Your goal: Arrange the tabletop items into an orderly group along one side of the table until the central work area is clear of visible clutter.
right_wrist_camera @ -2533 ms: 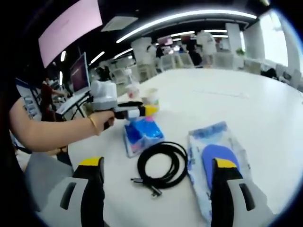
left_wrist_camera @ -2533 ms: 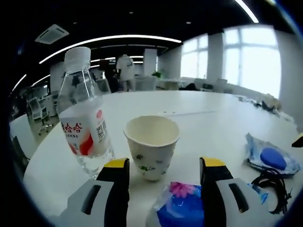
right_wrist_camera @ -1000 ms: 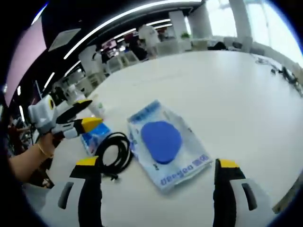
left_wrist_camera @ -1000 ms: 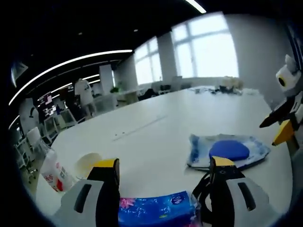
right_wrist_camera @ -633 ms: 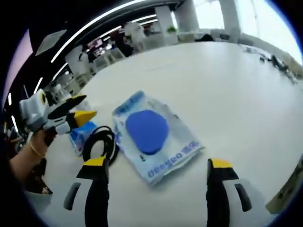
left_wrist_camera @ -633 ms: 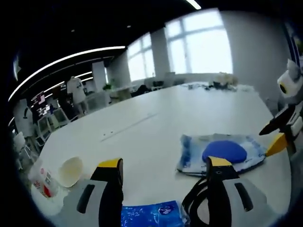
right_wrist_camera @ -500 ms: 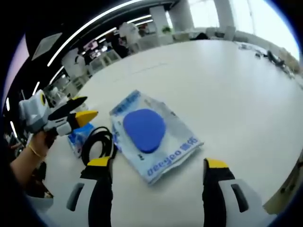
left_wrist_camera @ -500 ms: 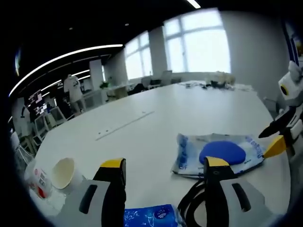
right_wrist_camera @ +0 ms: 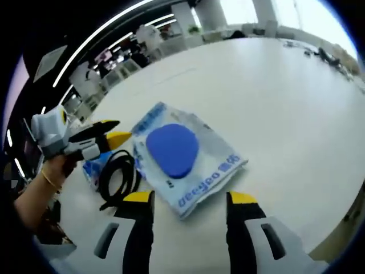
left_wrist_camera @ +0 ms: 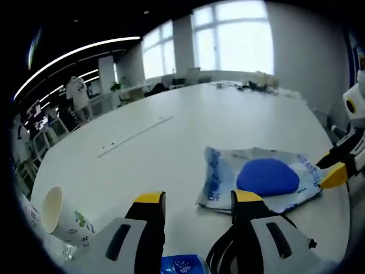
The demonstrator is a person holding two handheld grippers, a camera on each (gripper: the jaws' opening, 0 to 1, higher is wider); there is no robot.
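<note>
On the white surface (right_wrist_camera: 296, 108) lies a clear plastic pouch (right_wrist_camera: 185, 160) with blue print, holding a round blue pad (right_wrist_camera: 172, 149). Just beside it sit a coiled black cable (right_wrist_camera: 117, 177) and a blue tissue pack (right_wrist_camera: 94, 165). A paper cup (left_wrist_camera: 60, 214) lies tipped on its side, its inside hidden. The left hand-held gripper (right_wrist_camera: 117, 137) hovers over the cable; I cannot tell its jaw state. The right hand-held gripper (right_wrist_camera: 188, 200) is parted, holding nothing, near the pouch's edge.

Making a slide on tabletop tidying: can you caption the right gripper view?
Right gripper open over a clear plastic pouch holding a blue oval pad, beside a coiled black cable on the white table.
</note>
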